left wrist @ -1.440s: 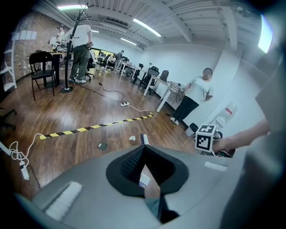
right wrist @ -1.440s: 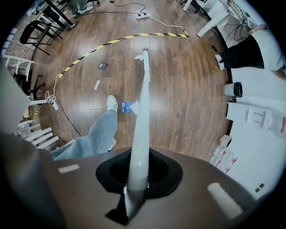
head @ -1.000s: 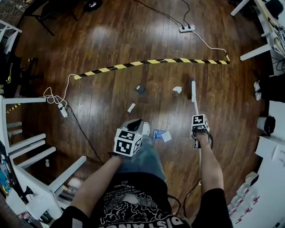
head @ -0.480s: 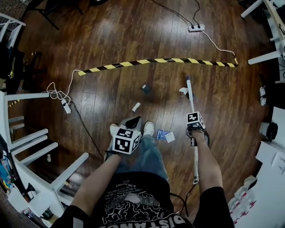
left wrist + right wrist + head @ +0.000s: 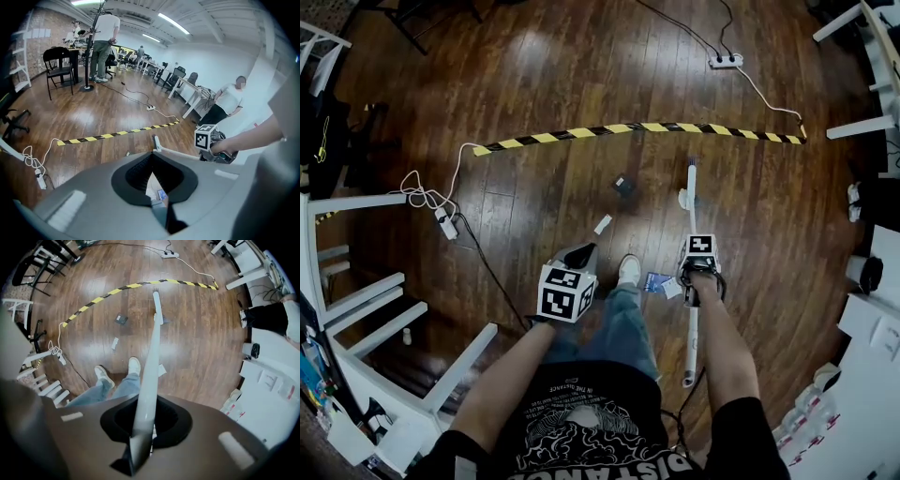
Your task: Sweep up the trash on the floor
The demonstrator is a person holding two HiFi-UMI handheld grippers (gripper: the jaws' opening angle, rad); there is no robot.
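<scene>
My right gripper (image 5: pixel 696 259) (image 5: pixel 136 446) is shut on a long white broom handle (image 5: pixel 690 337) (image 5: pixel 152 362). The handle's far end rests on the wooden floor just short of the striped tape. A crumpled white scrap (image 5: pixel 682 199) lies against the handle's left side. Further left lie a dark square piece (image 5: pixel 623 185) (image 5: pixel 121 319) and a white paper slip (image 5: pixel 603 224) (image 5: pixel 115 343). A blue-and-white card (image 5: pixel 659 282) (image 5: pixel 161 194) sits by my right shoe (image 5: pixel 629 270). My left gripper (image 5: pixel 578 254) (image 5: pixel 164 211) hangs over my legs, shut, with nothing in it.
Yellow-black tape (image 5: pixel 637 129) crosses the floor ahead, with a power strip (image 5: pixel 724 62) and cable beyond it. Another power strip with coiled cable (image 5: pixel 445 223) lies at the left beside white frames (image 5: pixel 366 309). White table legs (image 5: pixel 862 127) and boxes line the right side.
The broom has swung left from a slant to nearly straight ahead, and its far end now sits beside the crumpled scrap. I have stepped forward, and the handle's rear end shows behind my right arm.
</scene>
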